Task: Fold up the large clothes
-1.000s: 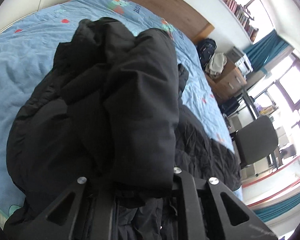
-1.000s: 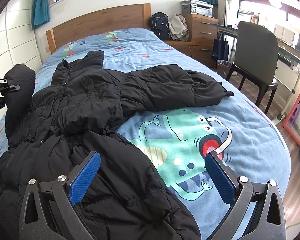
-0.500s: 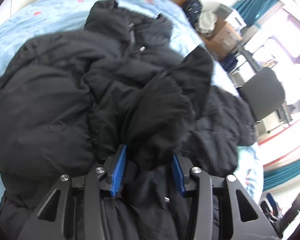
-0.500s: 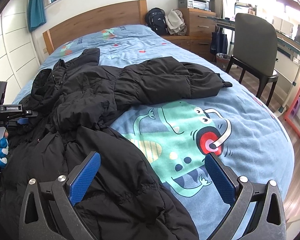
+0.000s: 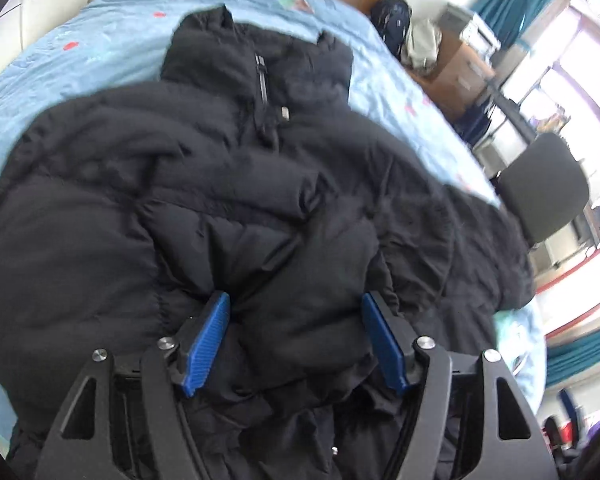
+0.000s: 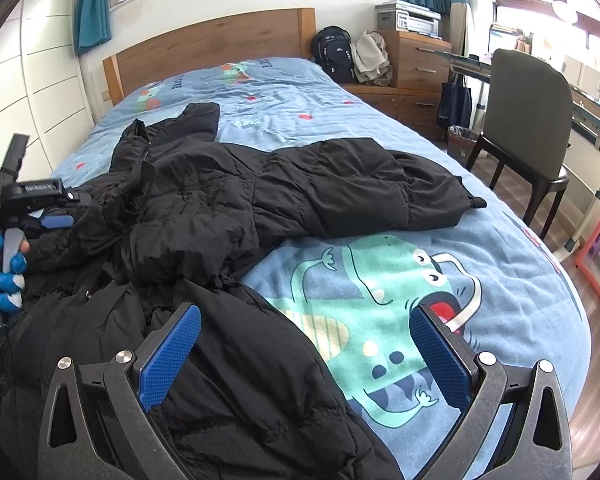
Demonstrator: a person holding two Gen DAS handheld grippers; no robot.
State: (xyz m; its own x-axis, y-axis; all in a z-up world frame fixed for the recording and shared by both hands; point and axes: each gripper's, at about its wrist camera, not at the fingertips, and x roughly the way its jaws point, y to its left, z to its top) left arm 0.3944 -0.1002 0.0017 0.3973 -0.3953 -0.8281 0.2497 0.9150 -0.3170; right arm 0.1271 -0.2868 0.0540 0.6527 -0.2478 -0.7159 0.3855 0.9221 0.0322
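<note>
Black puffer jacket (image 6: 204,216) sprawled on bed (image 6: 520,280), one sleeve (image 6: 364,188) flung out sideways. Left tongs (image 5: 296,336) spread around folded sleeve bulk, not pinching. Right tongs (image 6: 304,356) wide, empty. Risk: puffy slick fabric springs back, fold unrolls.

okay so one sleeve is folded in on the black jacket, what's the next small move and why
Probably send the right gripper to the far sleeve and grip near its cuff. That sleeve lies stretched out across the bed, while the other one sits folded over the jacket between the left gripper's open jaws. The right gripper is open and empty.
</note>
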